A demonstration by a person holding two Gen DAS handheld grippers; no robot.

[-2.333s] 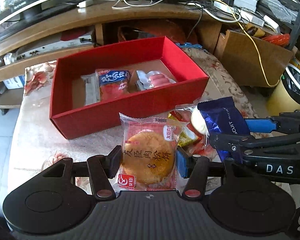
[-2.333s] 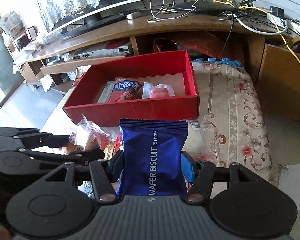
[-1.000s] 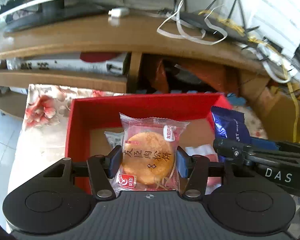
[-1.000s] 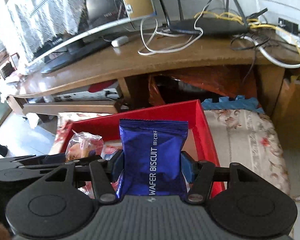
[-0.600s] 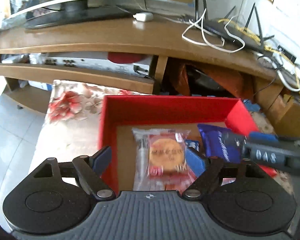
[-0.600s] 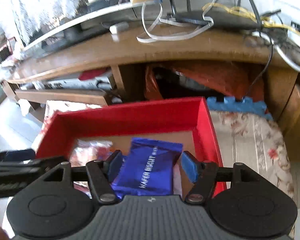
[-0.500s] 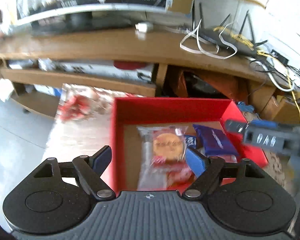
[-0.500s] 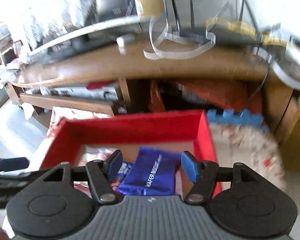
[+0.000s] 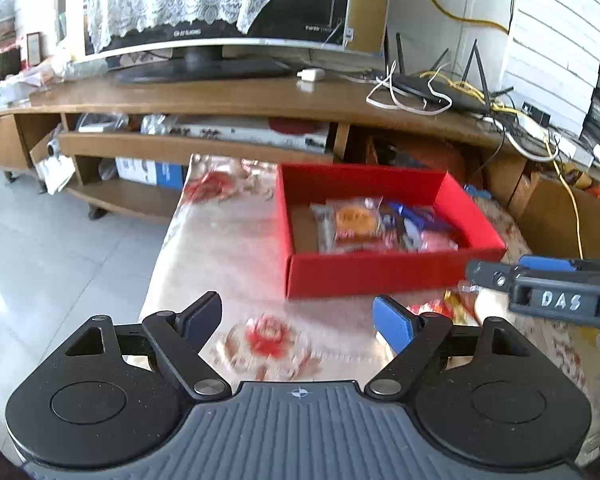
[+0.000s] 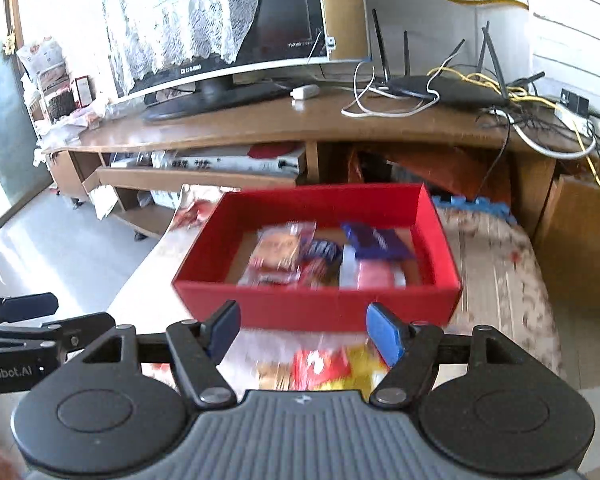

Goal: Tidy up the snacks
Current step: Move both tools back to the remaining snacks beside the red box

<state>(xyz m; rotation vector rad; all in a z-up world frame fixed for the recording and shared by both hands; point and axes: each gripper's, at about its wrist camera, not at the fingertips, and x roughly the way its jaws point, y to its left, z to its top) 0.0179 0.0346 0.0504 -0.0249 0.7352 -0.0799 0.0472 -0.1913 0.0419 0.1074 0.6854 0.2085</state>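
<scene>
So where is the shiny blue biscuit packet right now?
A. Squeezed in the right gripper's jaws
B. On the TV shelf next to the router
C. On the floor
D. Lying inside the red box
D. The blue biscuit packet lies inside the red box beside the other snacks, and the right gripper has its jaws wide apart with nothing between them.

Your snack packets (image 10: pixel 332 368) at lower centre are motion-blurred and half hidden behind the gripper body; packets inside the red box (image 10: pixel 316 312) are unreadable.
</scene>
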